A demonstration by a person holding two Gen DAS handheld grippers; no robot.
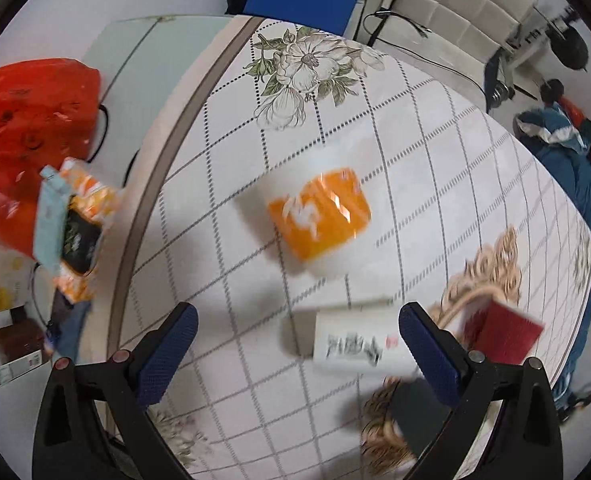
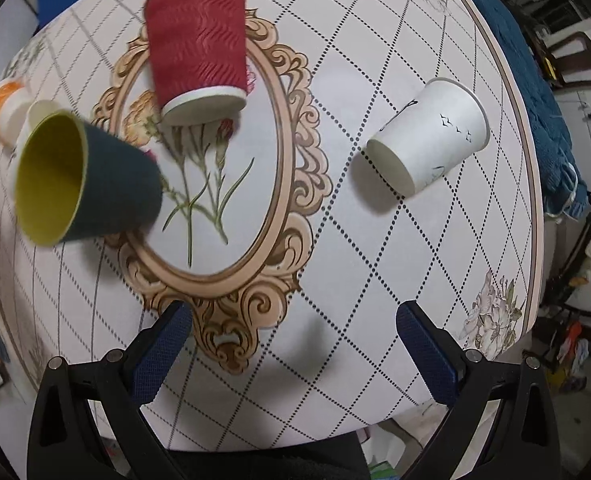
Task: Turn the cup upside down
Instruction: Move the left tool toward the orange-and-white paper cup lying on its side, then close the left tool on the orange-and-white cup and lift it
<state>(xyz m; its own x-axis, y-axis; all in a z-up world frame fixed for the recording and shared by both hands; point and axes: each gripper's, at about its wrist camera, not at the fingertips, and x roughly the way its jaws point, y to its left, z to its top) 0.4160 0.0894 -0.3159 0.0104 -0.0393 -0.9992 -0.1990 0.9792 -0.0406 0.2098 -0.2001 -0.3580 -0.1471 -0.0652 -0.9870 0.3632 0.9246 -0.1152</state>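
Bare tablecloth point(image 2: 335, 264) lies between red cup point(image 2: 199, 40) and white cup point(image 2: 431, 136).

Ahead of the right gripper point(image 2: 293, 344), three cups are set on the table point(image 2: 335, 264): one point(image 2: 199, 40) straight ahead, one point(image 2: 95, 184) left, one point(image 2: 431, 136) right.

Both our claws are the same build. Left claw point(image 1: 297, 322): matte black plastic frame, two angled arms, each tipped with a dark blue pad point(image 1: 169, 354) with fine knurled texture. Round metal pivot screws point(image 1: 120, 356) sit on each arm, reddish-tinted here. Right claw point(image 2: 295, 324): same black arms, blue textured pads point(image 2: 161, 354), silver screw heads point(image 2: 114, 356).
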